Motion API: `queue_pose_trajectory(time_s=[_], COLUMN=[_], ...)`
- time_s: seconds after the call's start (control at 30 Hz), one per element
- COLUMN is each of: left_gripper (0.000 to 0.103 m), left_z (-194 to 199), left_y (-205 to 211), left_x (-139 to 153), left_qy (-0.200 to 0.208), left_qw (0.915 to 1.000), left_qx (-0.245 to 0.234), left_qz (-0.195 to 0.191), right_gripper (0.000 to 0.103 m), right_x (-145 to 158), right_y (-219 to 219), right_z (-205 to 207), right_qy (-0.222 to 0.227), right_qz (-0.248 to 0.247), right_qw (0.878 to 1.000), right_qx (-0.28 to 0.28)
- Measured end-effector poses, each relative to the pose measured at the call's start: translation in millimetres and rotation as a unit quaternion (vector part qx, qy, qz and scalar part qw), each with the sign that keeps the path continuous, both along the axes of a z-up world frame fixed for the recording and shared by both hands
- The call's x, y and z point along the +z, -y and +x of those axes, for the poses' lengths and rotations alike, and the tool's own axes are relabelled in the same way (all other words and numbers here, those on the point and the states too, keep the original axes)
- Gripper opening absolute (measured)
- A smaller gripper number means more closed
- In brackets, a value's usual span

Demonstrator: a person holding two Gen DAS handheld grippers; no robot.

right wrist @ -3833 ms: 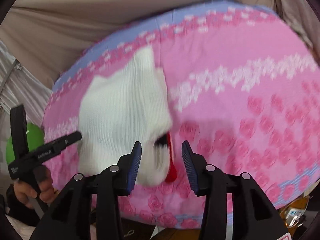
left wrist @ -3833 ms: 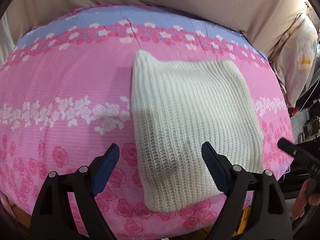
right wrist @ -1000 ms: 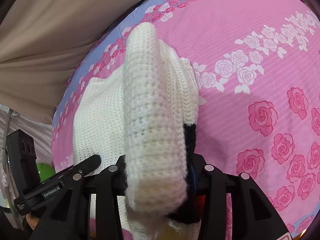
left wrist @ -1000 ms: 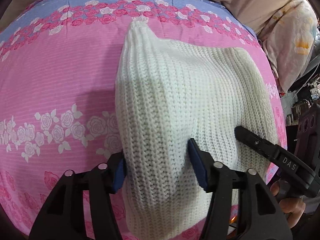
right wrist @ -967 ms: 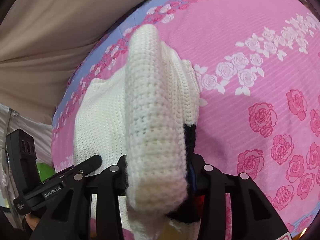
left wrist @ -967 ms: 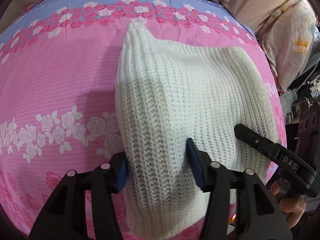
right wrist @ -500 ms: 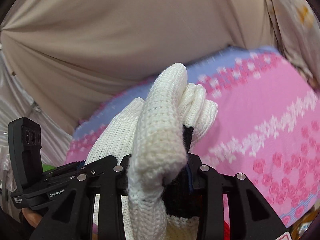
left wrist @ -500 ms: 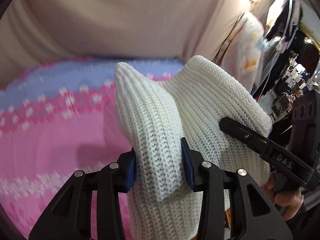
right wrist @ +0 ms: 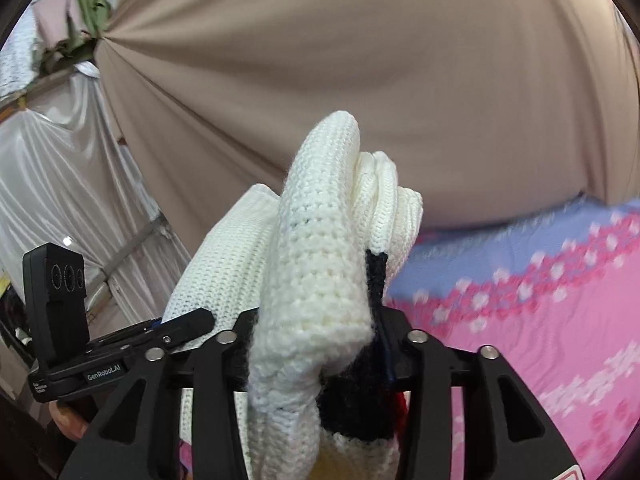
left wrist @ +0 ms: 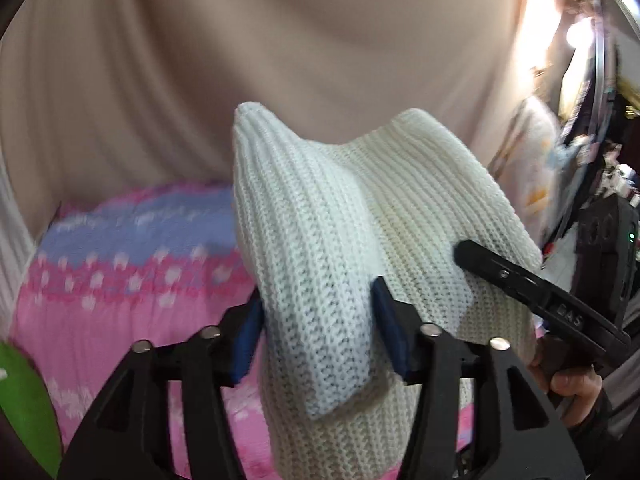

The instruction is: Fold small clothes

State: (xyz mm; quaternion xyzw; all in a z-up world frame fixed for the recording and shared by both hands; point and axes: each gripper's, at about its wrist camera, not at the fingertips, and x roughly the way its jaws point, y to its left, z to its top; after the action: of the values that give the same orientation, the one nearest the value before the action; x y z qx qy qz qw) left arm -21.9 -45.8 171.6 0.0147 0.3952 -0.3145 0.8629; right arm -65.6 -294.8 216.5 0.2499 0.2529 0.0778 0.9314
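Note:
A folded white knit sweater (left wrist: 320, 248) is held up in the air above the pink floral bedspread (left wrist: 132, 304). My left gripper (left wrist: 318, 332) is shut on one thick folded edge of it. My right gripper (right wrist: 316, 344) is shut on the other folded edge of the sweater (right wrist: 316, 264), where a black patch and a bit of red show between the layers. The right gripper also shows at the right of the left wrist view (left wrist: 532, 292), against the sweater. The left gripper shows at the lower left of the right wrist view (right wrist: 132, 348).
A beige curtain (right wrist: 360, 60) hangs behind the bed. White drapes (right wrist: 52, 184) hang at the left in the right wrist view. A green object (left wrist: 24, 404) sits at the lower left of the left wrist view. Cluttered shelves and hanging clothes (left wrist: 560, 168) stand at the right.
Both grippers closed on the sweater's folded edges and lifted it off the bedspread. The views have tilted up toward the curtain.

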Motion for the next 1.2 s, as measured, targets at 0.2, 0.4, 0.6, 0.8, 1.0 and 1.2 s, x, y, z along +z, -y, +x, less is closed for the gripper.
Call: queue_pose_trajectory(time_s=[0.2, 0.4, 0.6, 0.8, 1.0, 1.2], left_gripper=[0.067, 0.082, 0.079, 0.024, 0.034, 0.046], left_z=[21, 17, 50, 45, 36, 15], left_y=[-64, -92, -62, -55, -46, -51], left_x=[-191, -199, -219, -208, -240, -198], left_qy=[-0.183, -0.202, -0.214, -0.261, -0.246, -0.176], left_qw=[0.9735, 0.9634, 0.9647, 0.9586, 0.9551, 0.9662], left_qx=[0.122, 0.175, 0.146, 0.106, 0.112, 0.138], left_qz=[0.063, -0.009, 0.045, 0.039, 0.121, 0.129], right_gripper=[0.035, 0.06, 0.067, 0.017, 0.03, 0.03], right_x=[-213, -218, -241, -221, -261, -215], right_y=[-17, -17, -28, -35, -35, -11], right_z=[39, 26, 83, 102, 97, 53], right_qy=[-0.268, -0.263, -0.295, -0.271, -0.345, -0.277], right_qz=[-0.022, -0.01, -0.002, -0.023, -0.087, -0.023], right_qw=[0.963, 0.965, 0.956, 0.962, 0.933, 0.959], right_qx=[-0.009, -0.012, 0.007, 0.033, 0.05, -0.055])
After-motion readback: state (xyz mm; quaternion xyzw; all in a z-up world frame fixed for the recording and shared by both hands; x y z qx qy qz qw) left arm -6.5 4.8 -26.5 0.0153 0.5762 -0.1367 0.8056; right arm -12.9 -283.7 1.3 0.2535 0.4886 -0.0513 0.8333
